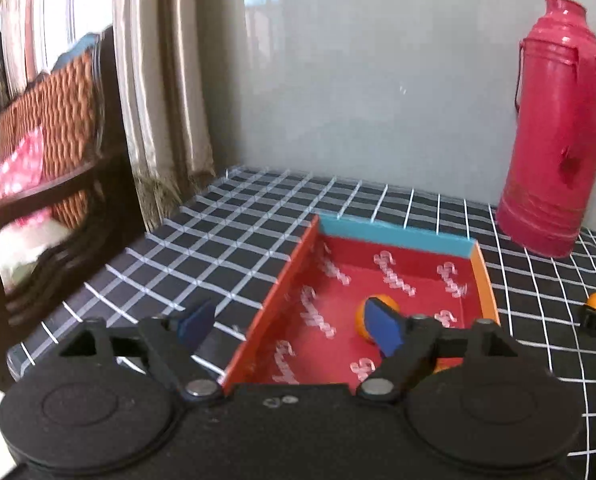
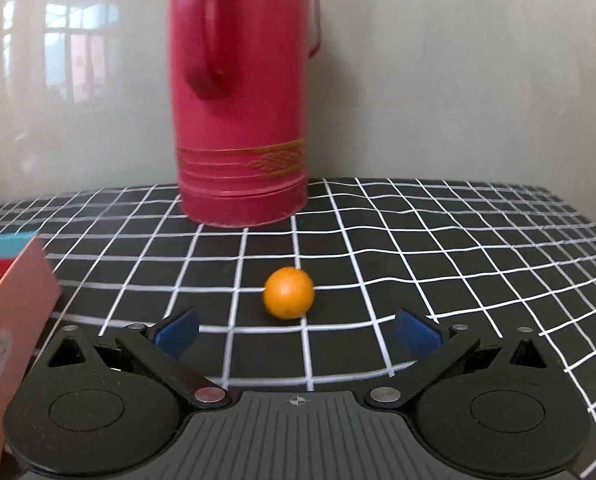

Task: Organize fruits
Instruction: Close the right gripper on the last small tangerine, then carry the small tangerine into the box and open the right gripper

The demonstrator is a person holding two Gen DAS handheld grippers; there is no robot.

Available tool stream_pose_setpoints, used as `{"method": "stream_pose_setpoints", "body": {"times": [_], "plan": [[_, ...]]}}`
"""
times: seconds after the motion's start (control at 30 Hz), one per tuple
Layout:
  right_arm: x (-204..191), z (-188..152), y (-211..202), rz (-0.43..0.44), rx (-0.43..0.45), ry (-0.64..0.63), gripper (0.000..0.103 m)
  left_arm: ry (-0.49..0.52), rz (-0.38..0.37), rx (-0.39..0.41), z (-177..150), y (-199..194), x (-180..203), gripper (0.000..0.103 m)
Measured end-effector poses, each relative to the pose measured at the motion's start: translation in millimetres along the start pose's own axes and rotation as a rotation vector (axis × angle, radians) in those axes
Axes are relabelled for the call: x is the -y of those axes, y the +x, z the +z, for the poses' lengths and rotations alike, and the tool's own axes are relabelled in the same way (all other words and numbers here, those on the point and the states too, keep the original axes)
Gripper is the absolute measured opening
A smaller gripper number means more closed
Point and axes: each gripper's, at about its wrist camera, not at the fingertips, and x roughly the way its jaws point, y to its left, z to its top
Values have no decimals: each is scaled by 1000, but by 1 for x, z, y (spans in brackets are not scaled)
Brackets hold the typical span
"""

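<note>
Tablecloth (image 2: 378, 240), black with white grid, against a pale glossy wall. One red thermos (image 2: 238, 120). Two oranges: one (image 1: 378, 312) in the red tray (image 1: 486, 276), lower centre; another (image 2: 289, 293) on cloth. Left gripper (image 1: 294, 330) and right gripper (image 2: 296, 334) both released, empty.

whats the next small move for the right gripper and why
Probably ease the right gripper forward and slightly down so its open blue pads straddle the small round orange fruit, then close. That fruit lies alone on the black grid-patterned tablecloth, just ahead of the fingertips, outside the shallow red cardboard tray. One orange fruit already sits in the tray, by the open left gripper.
</note>
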Motion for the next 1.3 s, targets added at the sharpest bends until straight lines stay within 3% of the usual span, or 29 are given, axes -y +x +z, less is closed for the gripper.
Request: {"method": "stream_pose_setpoints", "body": {"times": [0.2,0.23,0.27,0.3,0.33,0.43,0.57,0.77,0.87,1.1,1.3], "plan": [[13,13,21,-26,-5,21,102,-36,24,-1,7,3,-11,80],[13,14,23,-26,-3,15,97,-47,28,-6,8,5,-12,80],[12,15,26,-28,-1,4,79,-56,30,-11,9,5,-15,80],[11,16,28,-29,-8,-7,71,-66,32,-16,9,6,-17,80],[10,16,30,-17,-22,-9,66,-73,36,-19,10,7,-18,80],[11,14,35,-21,-53,-2,66,-76,49,-23,9,8,-21,81],[10,14,36,15,-58,16,32,-78,62,-24,9,9,-23,83],[2,10,26,46,-40,-11,32,-115,94,-43,11,12,-35,84],[-9,13,7,93,15,-33,32,-151,122,-60,13,15,-45,84],[-60,10,-59,372,145,-134,32,-227,182,-120,15,22,-72,84],[-115,-15,-91,561,136,-280,32,-230,217,-143,10,17,-86,84]]}}
